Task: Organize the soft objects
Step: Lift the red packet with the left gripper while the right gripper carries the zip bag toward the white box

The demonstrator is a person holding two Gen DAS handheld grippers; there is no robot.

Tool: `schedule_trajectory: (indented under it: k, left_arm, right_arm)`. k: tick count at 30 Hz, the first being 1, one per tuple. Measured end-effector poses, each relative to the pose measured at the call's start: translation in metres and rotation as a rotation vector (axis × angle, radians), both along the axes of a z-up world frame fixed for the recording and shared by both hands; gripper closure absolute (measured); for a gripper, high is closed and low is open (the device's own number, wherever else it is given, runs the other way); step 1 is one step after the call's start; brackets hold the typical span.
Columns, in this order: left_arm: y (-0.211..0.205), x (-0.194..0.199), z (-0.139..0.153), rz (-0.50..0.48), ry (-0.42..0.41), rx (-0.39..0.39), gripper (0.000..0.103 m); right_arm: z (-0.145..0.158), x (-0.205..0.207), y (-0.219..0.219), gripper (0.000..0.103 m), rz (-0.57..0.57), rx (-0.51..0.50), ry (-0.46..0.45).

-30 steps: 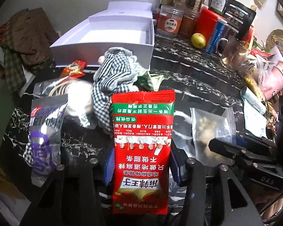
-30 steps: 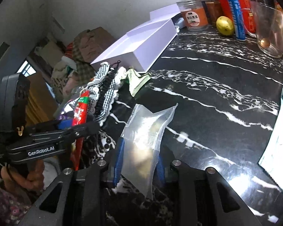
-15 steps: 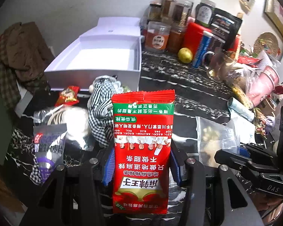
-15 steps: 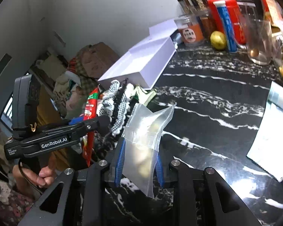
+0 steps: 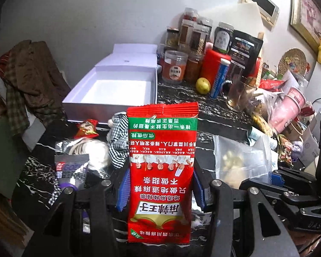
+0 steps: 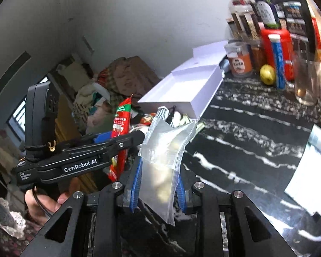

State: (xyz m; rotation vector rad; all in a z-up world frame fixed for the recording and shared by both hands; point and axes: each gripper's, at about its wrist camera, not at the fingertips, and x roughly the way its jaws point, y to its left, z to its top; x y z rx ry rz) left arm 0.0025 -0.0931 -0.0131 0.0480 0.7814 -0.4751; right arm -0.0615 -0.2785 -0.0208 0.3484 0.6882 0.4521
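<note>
My left gripper (image 5: 159, 189) is shut on a red snack packet (image 5: 161, 171), held upright above the black marble counter (image 5: 182, 90). My right gripper (image 6: 158, 187) is shut on a clear zip bag (image 6: 167, 147) with pale pieces inside, also lifted off the counter. The zip bag (image 5: 239, 160) shows at the right of the left wrist view, the red packet (image 6: 121, 132) at the left of the right wrist view. An open white box (image 5: 115, 90) stands beyond, with nothing in it. A checked cloth (image 5: 119, 141), a small red sachet (image 5: 86, 128) and silver pouches (image 5: 75, 167) lie before it.
Jars (image 5: 174, 68), a red canister (image 5: 214, 66), a blue tube (image 5: 219, 78), a lemon (image 5: 202, 85) and a glass mug (image 5: 235, 96) crowd the back right. Clothes (image 5: 30, 79) are heaped at the left. A white sheet (image 6: 308, 167) lies on the counter at right.
Both grippers have risen with their packets, and the counter and white box now sit lower and farther in both views. The grips are unchanged.
</note>
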Motion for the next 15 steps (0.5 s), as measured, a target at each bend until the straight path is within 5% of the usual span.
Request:
schedule_trajectory:
  k: [15]
  left_arm:
    - [0.007, 0.028, 0.038, 0.048, -0.128, -0.004, 0.055]
  right_arm:
    - [0.032, 0.035, -0.001, 0.074, 0.029, -0.055, -0.072]
